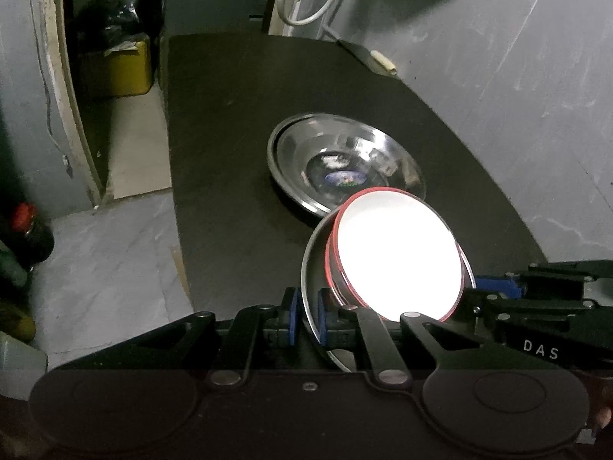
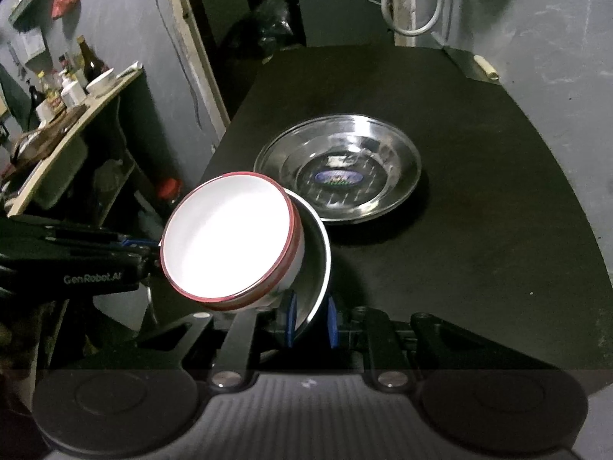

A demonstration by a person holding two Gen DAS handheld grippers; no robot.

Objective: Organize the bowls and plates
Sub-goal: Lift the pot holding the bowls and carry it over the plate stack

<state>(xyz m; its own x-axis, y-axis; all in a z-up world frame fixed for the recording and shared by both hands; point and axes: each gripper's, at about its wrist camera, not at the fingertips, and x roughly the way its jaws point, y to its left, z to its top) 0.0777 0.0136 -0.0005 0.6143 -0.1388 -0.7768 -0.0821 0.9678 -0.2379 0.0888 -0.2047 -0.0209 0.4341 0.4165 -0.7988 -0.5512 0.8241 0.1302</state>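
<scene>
Near the front edge of the black table (image 2: 479, 207), held up between both grippers: a steel plate (image 2: 320, 264) with a white bowl (image 2: 230, 237) sitting in it, red line around the bowl's rim. Left gripper (image 1: 305, 318) clenched on the plate's left rim, blue pads (image 1: 293, 316) pressed to either face of the thin metal. Right gripper (image 2: 311, 318) likewise clamped on the opposite rim, blue pads (image 2: 332, 320) tight on both sides of the edge. Plate and bowl tilted in both views, bowl leaning inside the plate and touching it; inside of the bowl washed out by glare, so contents impossible to judge. Whether the plate's underside touches the table cannot be told.

Farther back on the table, near the middle: a second steel plate (image 1: 345, 161) lying flat, a blue oval sticker (image 2: 337, 178) at its centre, just beyond the held pair and apart from it in the right wrist view, overlapped by the bowl's rim in the left wrist view.

At the far right corner of the table, a small pale roll (image 1: 385, 62) against the grey wall. Beyond the far edge, a loop of white cable (image 2: 413, 0) hanging. Left of the table, a shelf with bottles (image 2: 69, 84), and a yellow box (image 1: 122, 69) on the floor by the doorway.
</scene>
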